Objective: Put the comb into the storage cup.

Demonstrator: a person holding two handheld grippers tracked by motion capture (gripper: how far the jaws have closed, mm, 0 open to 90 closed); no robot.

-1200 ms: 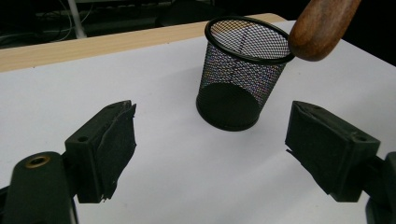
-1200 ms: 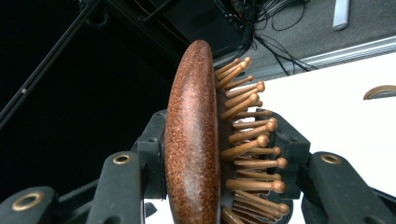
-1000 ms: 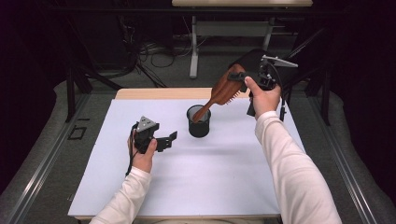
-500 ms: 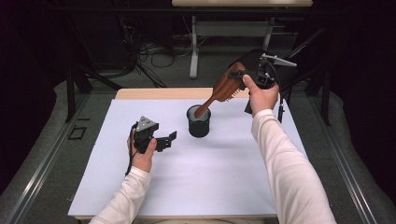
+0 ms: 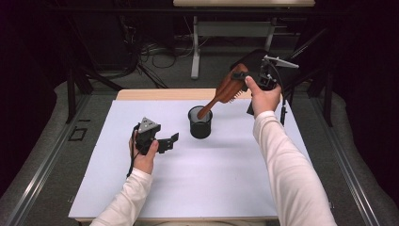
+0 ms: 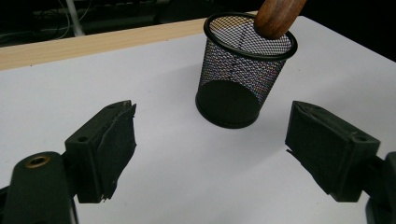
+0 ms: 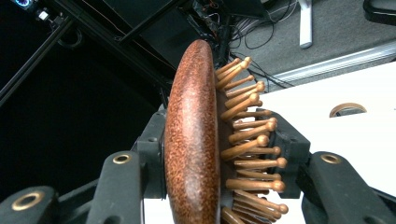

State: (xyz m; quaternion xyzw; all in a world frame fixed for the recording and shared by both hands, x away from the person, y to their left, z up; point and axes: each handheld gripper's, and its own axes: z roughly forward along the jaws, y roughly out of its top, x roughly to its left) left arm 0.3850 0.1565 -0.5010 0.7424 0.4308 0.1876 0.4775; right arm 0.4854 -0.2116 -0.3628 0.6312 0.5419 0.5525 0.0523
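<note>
Right gripper view: reddish-brown wooden hairbrush (image 7: pixel 194 140) with peg bristles.

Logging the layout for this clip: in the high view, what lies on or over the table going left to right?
Left gripper, open → black mesh cup → wooden hairbrush, handle tip in the cup → right gripper, shut on the brush head.

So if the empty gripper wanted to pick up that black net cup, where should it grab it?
Probably across the round wall of the mesh cup, coming in level from the left gripper's side. The cup stands upright, and the hairbrush handle pokes into its top, so reaching from above looks blocked. The open jaws look wide enough.
</note>
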